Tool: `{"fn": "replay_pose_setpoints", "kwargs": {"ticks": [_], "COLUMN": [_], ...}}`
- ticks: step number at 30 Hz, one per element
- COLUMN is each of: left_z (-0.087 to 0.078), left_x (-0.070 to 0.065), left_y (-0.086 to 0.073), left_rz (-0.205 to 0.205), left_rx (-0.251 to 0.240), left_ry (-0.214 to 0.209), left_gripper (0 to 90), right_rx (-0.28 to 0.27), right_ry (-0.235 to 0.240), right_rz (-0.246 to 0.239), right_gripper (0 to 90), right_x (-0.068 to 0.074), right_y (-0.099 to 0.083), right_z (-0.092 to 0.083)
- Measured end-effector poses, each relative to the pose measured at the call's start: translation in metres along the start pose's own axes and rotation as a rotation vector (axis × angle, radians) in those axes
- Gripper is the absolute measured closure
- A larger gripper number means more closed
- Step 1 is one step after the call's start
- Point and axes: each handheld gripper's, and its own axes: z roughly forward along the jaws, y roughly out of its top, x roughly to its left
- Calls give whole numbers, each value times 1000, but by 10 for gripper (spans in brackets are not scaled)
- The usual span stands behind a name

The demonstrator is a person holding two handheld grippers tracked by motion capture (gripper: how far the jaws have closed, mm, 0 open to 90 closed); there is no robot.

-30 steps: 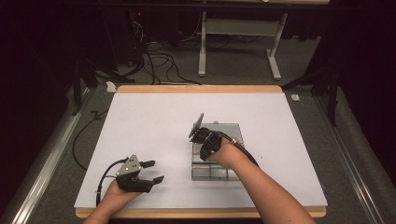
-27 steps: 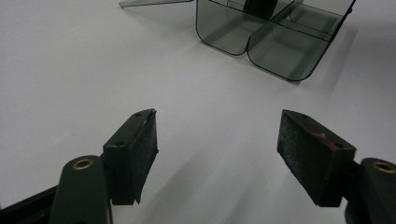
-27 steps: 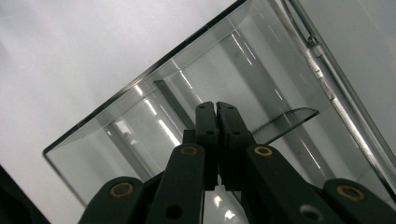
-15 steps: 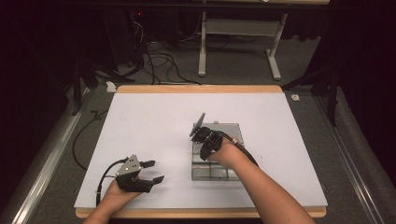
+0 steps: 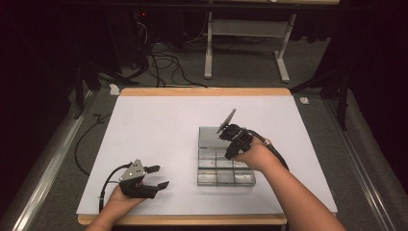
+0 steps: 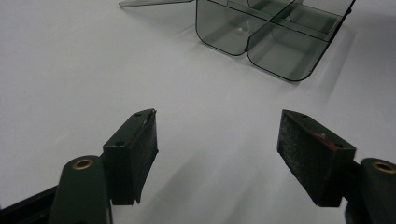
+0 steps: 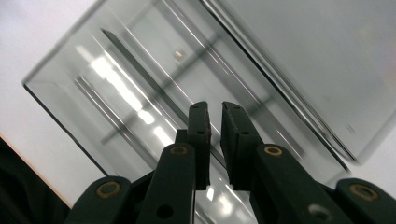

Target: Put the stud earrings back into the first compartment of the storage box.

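Right tongs (image 7: 214, 140), nearly together with a slim empty gap, hover above the clear compartment box (image 5: 226, 168), so lift straight off it, while left tongs (image 6: 217, 154) rest apart on the worktop (image 5: 159, 125).

A white-topped, wood-edged worktop (image 5: 159, 125) stands on grey carpet floor (image 5: 250, 67). At twelve o'clock, black cables (image 5: 161, 60) tangle beside a white metal desk frame (image 5: 245, 31); beyond is darkness.

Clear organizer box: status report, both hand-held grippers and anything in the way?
Left hand-held gripper open, holding nothing, resting on the table. Right hand-held gripper above the clear organizer box, jaws just opening, narrow gap, nothing between. Lid lies open flat. No obstruction.
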Motion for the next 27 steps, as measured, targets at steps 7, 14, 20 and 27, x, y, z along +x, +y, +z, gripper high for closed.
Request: {"fn": "replay_pose_setpoints", "kwargs": {"ticks": [7,14,20,27], "left_z": [0,0,0,0], "left_x": [0,0,0,0], "left_y": [0,0,0,0], "left_rz": [0,-2,-2,-2], "left_rx": [0,0,1,4], "left_ry": [3,2,3,3], "left_gripper": [292,292,292,292], "right_rx": [1,4,5,28], "right_ry": [-27,-53,-67,-84], "right_rz": [58,114,188,214], "right_gripper": [824,812,806,795], "right_x": [-24,-45,-62,-80], "right_y": [-25,-50,-71,-87], "right_z": [-14,-21,-21,-9]}}
